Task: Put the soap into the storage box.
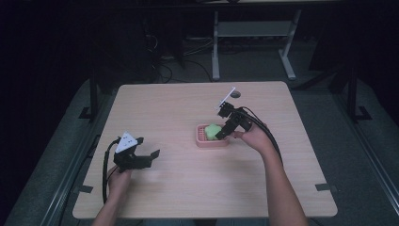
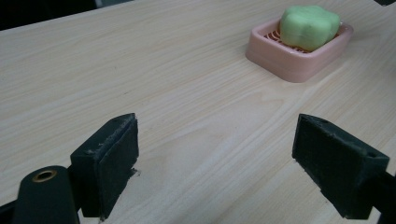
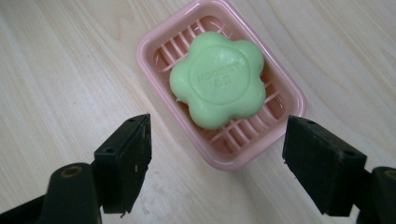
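Note:
A green flower-shaped soap lies in a pink slatted soap dish near the middle of the wooden table. In the high view the soap and dish sit just left of my right gripper. That right gripper hovers open just above the dish's near end, jaws wide apart, holding nothing. My left gripper rests low over the table's front left, open and empty. In the left gripper view the dish with the soap stands far ahead of the open left gripper.
A small dark round spot marks the table's far edge behind the right gripper. Desk legs and cables stand on the dark floor beyond the table. Bare wood stretches between the two grippers.

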`<state>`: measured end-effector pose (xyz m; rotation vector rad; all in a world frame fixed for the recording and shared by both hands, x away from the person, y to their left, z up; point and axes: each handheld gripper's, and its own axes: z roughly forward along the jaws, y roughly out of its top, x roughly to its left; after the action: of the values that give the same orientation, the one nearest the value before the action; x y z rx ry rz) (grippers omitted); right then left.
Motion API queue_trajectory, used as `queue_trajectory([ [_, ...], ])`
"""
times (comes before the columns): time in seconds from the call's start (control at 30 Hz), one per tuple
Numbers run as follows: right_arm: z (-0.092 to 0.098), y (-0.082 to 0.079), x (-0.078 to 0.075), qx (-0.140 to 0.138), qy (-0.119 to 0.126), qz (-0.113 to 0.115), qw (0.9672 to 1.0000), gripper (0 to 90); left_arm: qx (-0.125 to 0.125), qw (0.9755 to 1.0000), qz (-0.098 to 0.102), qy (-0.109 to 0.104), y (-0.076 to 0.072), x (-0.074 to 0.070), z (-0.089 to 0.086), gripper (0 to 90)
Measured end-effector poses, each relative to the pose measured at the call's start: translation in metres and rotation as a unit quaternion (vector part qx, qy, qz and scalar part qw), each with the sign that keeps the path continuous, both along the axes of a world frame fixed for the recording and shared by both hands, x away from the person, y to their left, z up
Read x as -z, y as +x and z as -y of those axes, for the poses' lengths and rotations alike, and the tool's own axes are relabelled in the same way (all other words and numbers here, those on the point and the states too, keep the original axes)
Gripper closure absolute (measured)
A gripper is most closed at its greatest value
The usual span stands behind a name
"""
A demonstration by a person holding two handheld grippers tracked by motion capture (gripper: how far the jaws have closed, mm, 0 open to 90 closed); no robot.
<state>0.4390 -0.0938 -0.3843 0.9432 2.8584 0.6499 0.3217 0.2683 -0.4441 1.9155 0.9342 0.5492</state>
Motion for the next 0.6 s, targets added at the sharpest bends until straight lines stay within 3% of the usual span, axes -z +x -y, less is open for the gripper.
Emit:
queue_trajectory([
  [0.6,0.024,-0.013,0.008,0.016,0.010,-0.003,0.9998,23.4,0.000,1.0000,-0.002,0.004,0.000,0.000,0.001,14.3],
])
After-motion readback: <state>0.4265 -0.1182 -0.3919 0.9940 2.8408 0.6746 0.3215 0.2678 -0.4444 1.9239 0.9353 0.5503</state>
